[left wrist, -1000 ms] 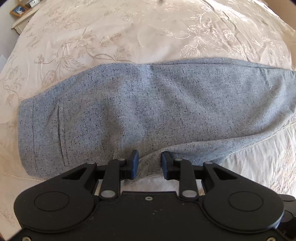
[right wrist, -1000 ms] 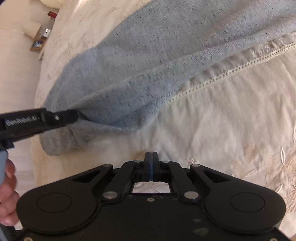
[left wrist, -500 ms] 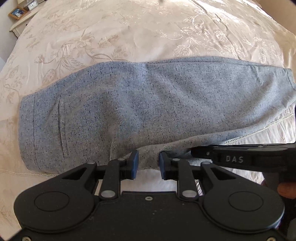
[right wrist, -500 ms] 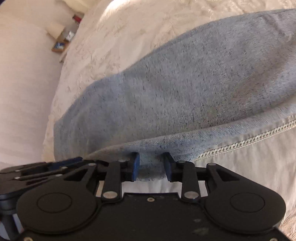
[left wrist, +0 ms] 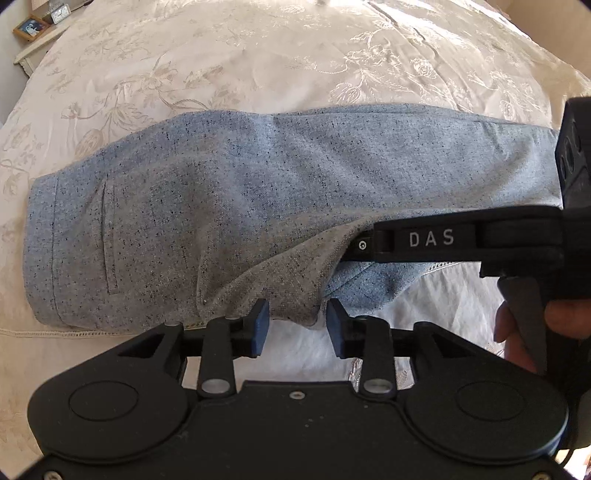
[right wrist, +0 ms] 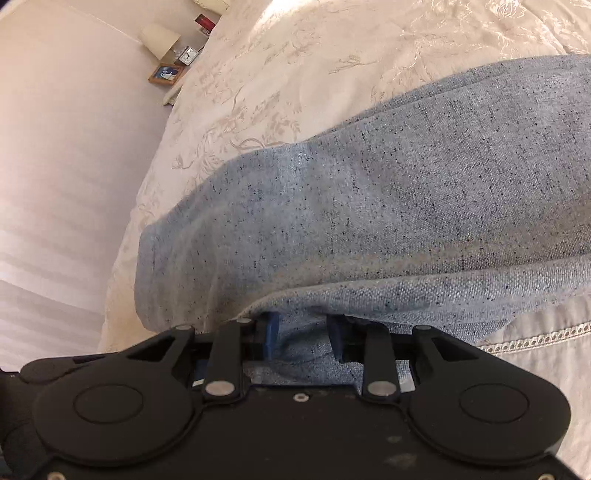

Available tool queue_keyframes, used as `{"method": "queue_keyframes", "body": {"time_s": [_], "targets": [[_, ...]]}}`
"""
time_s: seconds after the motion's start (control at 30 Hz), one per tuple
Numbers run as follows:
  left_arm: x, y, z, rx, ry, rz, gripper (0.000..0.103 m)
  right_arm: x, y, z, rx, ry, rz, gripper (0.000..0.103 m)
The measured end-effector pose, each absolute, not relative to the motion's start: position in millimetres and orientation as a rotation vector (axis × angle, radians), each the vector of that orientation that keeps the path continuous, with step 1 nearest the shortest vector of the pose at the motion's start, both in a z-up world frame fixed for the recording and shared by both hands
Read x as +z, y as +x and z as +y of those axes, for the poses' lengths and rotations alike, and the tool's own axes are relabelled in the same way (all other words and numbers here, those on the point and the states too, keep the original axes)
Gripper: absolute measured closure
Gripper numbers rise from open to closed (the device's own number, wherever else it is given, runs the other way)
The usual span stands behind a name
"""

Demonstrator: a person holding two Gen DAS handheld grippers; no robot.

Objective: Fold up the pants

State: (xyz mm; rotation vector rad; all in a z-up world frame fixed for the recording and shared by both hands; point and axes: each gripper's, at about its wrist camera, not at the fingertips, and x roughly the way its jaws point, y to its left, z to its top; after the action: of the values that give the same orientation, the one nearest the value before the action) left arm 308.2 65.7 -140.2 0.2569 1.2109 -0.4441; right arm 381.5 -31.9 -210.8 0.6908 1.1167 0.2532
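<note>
Cream bedspread [left wrist: 258,55] under grey-blue pants [left wrist: 258,177], seat corner upturned.

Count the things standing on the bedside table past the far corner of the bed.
4 that I can make out: a lamp, a small clock, a framed picture at the near end, and something red farther back. The bedside table is small and distant; more may be hidden.

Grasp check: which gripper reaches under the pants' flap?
The right gripper, marked DAS, tip hidden under the flap; the left gripper, fingers opening, straddles the near edge.
</note>
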Motion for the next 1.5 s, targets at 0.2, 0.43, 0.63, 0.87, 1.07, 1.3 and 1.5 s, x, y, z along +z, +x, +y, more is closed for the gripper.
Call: {"method": "queue_keyframes", "body": {"time_s": [0.2,0.43,0.63,0.87,1.07,1.3,1.5], "targets": [[-149.9,299.1,49.6,-0.404,0.302,1.154,0.056,-205.2,374.8,-38.4,0.276,0.695,1.134,0.071],[-167.4,313.1,45.7,-0.157,0.324,1.168,0.071,-212.7,389.7,-25.4,0.270,0.625,1.161,0.071],[-153.7,304.5,64.2,-0.159,0.257,1.195,0.073,-215.5,376.8,-19.1,0.145,0.323,1.144,0.076],[-160.3,291.7,60.4,-0.180,0.269,1.232,0.074,-223.7,359.4,-121.2,-0.241,0.272,1.084,0.077],[-167.5,289.0,57.6,-0.167,0.280,1.241,0.074,-226.1,338.5,-225.6,-0.487,0.363,1.057,0.075],[-169.9,282.0,44.9,-0.084,0.320,1.237,0.072,-236.9,308.9,-319.3,-0.547,0.390,1.049,0.080],[-175.1,275.1,34.9,0.012,0.370,1.261,0.066,-237.6,285.9,-407.9,-0.608,0.403,1.072,0.080]]}}
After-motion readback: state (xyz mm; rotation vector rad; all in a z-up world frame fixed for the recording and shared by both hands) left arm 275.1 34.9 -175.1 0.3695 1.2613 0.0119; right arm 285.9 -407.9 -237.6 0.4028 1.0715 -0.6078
